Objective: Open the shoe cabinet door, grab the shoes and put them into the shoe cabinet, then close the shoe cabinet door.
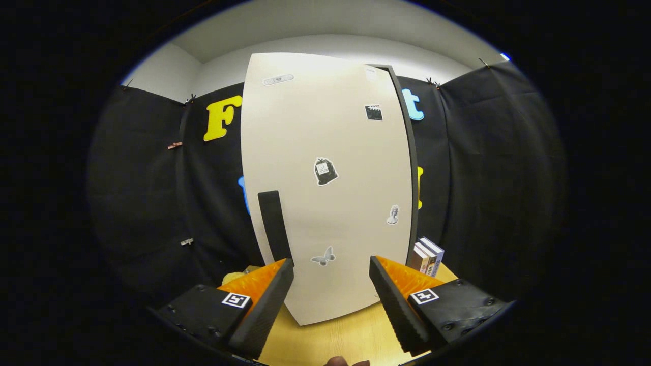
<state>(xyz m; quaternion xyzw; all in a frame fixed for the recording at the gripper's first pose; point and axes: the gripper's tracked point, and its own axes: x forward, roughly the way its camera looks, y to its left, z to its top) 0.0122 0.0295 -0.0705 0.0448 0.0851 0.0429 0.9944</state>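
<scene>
Wooden table [335,338] bears shoe cabinet [325,188], door shut, contents hidden; fingers [331,300] spread apart, empty, before it.

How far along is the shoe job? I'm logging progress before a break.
Nothing looks done yet: the shoe cabinet door appears shut, standing on the wooden table. The hand-held gripper is open and holds nothing, facing the door near its dark handle. Left: opening the door, putting the shoes in, closing it.
</scene>
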